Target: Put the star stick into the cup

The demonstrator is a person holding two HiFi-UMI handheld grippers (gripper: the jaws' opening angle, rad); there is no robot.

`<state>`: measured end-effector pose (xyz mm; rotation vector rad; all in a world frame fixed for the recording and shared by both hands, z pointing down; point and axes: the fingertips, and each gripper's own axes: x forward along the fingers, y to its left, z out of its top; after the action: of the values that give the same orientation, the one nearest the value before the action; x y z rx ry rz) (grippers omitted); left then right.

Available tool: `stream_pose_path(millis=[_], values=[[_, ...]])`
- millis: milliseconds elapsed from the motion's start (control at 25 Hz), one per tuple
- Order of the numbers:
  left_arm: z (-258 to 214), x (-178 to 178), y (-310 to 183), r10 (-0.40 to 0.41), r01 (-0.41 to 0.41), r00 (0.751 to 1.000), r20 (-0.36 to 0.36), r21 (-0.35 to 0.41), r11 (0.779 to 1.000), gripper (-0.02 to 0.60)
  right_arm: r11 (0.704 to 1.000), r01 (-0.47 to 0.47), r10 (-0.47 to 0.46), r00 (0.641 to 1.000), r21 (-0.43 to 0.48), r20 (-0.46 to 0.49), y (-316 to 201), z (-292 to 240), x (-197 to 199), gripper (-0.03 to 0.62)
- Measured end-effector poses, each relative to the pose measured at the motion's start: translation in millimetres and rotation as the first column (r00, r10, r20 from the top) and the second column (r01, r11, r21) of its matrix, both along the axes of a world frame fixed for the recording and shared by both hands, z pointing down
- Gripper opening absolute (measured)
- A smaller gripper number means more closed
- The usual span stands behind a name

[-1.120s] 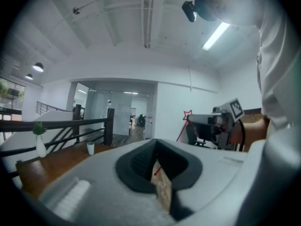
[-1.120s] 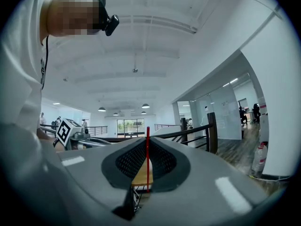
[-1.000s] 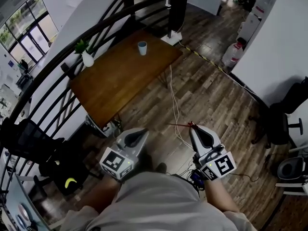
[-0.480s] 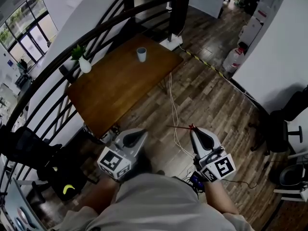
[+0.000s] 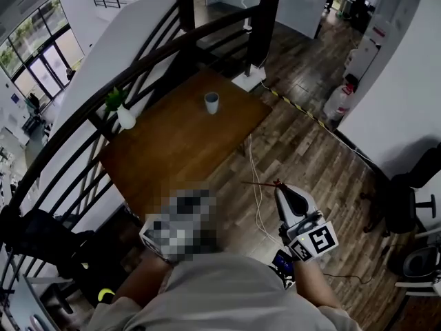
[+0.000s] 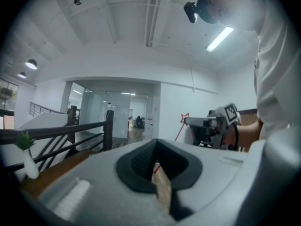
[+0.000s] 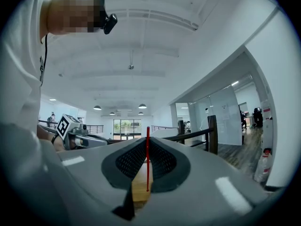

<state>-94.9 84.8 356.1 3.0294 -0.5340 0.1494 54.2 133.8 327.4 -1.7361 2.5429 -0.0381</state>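
Right now your L claw (image 6: pixel 160 173) sits all but pressed together w/ nothing in it. Ahead, the cup (image 5: pixel 211 102) stands upright near the far edge of the counter (image 5: pixel 172 143), well apart from you. The star stick (image 5: pixel 258 183) is pinched close to its star end in your R claw (image 5: pixel 278 185), w/ the plain end poking out toward the left.

Risks, as I judge them:
- The stick is thin, so it may swivel or slip in that pinch.
- White cables (image 5: pixel 252 154) trail over the floor btw you and the counter, easy to snag a foot.
- The cup looks light, so a sideways poke could tip it.

The counter is bare brown wood w/ a plant in a white vase (image 5: pixel 125 116) at its left edge and a dark railing (image 5: pixel 138 55) behind. The floor is planks, w/ an office chair (image 5: pixel 406 185) far right.
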Motion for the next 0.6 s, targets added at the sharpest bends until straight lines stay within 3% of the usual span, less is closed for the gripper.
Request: stream_pose_path(millis=[320,600], values=[[-31.2,-38.5,-106.9,0.024,-0.025,1.0,0.011,0.061,0.998,0.002,0.998,-0.035,0.035,0.999,0.052,-0.009,-106.9,-31.1,-30.6,0.023],[-33.3,-47.3,-160.2,-0.001,0.001,1.0,-0.009,0.039,0.999,0.002,1.0,0.0,0.0,1.0,0.031,0.003,-169.9,-30.2,-36.2,0.023]])
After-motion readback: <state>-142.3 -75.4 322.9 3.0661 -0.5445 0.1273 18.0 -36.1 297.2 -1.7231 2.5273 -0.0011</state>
